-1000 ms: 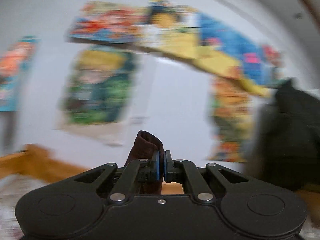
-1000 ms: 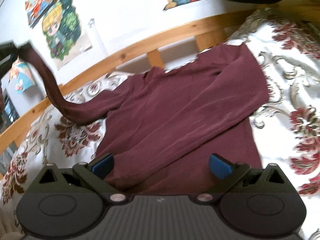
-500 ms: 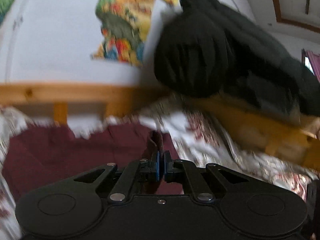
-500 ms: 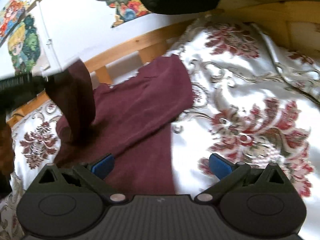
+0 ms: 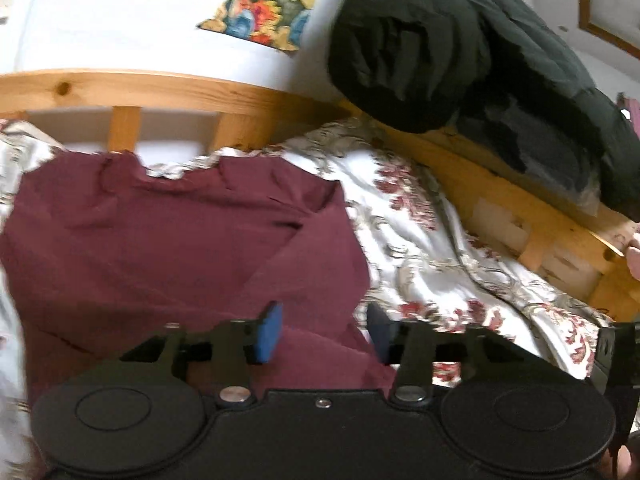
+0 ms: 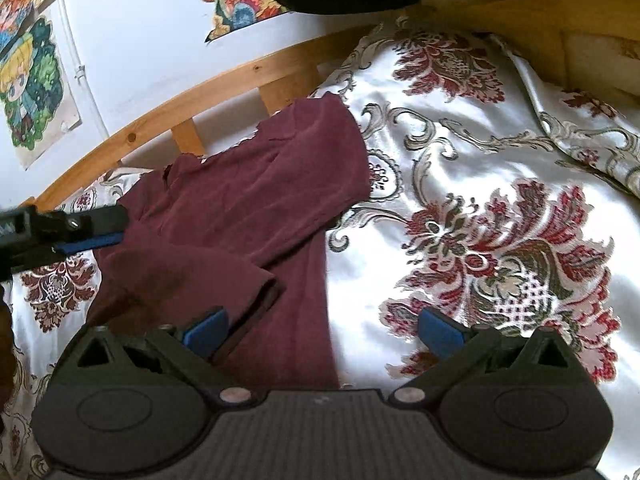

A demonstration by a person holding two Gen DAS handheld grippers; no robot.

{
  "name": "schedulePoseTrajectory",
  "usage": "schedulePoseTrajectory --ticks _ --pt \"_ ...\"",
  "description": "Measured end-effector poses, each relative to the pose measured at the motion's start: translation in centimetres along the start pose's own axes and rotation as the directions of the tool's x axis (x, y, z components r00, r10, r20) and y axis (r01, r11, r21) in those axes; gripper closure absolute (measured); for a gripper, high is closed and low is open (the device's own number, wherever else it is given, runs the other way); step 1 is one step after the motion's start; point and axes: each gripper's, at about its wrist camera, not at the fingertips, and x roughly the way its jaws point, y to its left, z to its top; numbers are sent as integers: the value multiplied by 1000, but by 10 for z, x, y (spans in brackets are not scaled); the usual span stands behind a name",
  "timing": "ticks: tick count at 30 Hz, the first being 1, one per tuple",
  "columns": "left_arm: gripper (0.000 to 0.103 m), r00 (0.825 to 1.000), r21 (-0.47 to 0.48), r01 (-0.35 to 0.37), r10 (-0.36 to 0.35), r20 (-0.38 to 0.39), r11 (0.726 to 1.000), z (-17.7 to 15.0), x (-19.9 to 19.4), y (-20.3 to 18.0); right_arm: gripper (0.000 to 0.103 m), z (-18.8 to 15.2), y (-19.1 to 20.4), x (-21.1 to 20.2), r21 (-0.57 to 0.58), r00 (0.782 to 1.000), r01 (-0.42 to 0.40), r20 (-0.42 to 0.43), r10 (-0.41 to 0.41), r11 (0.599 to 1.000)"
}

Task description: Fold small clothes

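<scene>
A maroon long-sleeved shirt (image 5: 160, 248) lies on the white floral bedspread (image 5: 420, 240), with a sleeve folded across its body. My left gripper (image 5: 324, 334) is open and empty just above the shirt's lower right part. In the right wrist view the shirt (image 6: 248, 196) lies left of centre with the folded sleeve's cuff near the front. My right gripper (image 6: 324, 330) is open and empty over the shirt's right edge. The left gripper (image 6: 76, 232) shows at the left edge of that view, over the shirt.
A wooden bed rail (image 5: 168, 92) runs behind the shirt. A black padded jacket (image 5: 460, 64) hangs over the rail at the upper right. Cartoon posters (image 6: 32, 80) hang on the white wall. The bedspread (image 6: 500, 208) stretches to the right of the shirt.
My left gripper carried the sleeve across the shirt, lowered it and opened, so the sleeve now lies folded on the shirt's body. The right gripper stayed open and shifted right.
</scene>
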Motion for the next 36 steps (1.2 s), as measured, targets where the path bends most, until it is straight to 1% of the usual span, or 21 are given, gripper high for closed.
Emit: schedulePoseTrajectory --ticks 1,3,6,9,10,12,13,14,15,16,18,20,22,23,24,26,29,30,32,34,36 --pt "43 1000 4 -18 18 -9 1000 4 -5 7 0 1 2 1 -5 1000 -2 -2 2 1000" --pt "31 998 30 -57 59 -38 998 11 -16 22 0 2 7 4 -17 1000 -8 -5 8 1000" --pt "21 982 51 -183 186 -46 982 15 -35 55 0 4 15 12 -33 1000 -13 -17 13 999" --pt "19 944 -70 -328 329 0 942 10 -54 100 0 7 26 21 -60 999 -19 -34 17 998" --pt "19 931 -108 -359 364 26 927 8 -58 113 0 8 28 23 -72 999 -24 -39 21 997" --pt "21 892 -170 -427 445 84 888 3 -61 140 0 13 37 28 -103 998 -38 -52 32 994" --pt "22 871 -207 -460 484 80 863 2 -59 154 0 17 42 31 -118 997 -45 -62 38 992" --pt "25 866 -229 -469 495 70 853 3 -56 166 0 23 48 34 -132 996 -57 -72 48 990" --pt "29 866 -249 -466 495 67 849 5 -53 177 0 31 54 36 -149 995 -73 -85 60 986" --pt "30 868 -268 -457 491 75 848 8 -51 186 0 43 64 40 -173 991 -97 -107 80 980" --pt "30 878 -286 -421 465 108 861 11 -48 198 0 69 86 47 -242 979 -160 -167 121 957" --pt "34 897 -294 -375 424 123 879 12 -42 207 1 103 118 54 -345 960 -230 -232 155 910" --pt "45 918 -285 -336 380 113 898 12 -31 212 1 134 154 63 -445 943 -274 -297 148 853" --pt "54 927 -272 -320 359 107 907 11 -27 216 1 149 174 68 -493 937 -286 -325 131 822" --pt "62 934 -263 -310 344 97 914 9 -22 220 3 162 194 75 -531 932 -293 -345 113 795" --pt "66 940 -266 -307 335 67 914 3 -16 226 10 185 233 96 -574 921 -314 -379 94 756" --pt "66 955 -293 -259 290 66 920 0 -15 234 23 196 281 140 -592 899 -355 -428 91 723" --pt "66 959 -300 -247 277 63 922 0 -13 236 24 194 290 157 -593 894 -368 -438 97 716" --pt "65 968 -320 -211 244 66 924 -2 -10 240 34 188 310 194 -590 881 -406 -455 129 698" --pt "65 978 -377 -161 199 62 912 -3 -8 247 37 182 320 225 -565 869 -454 -451 203 689" --pt "65 978 -403 -152 195 67 902 -3 -7 251 37 174 327 251 -550 857 -482 -457 237 682"
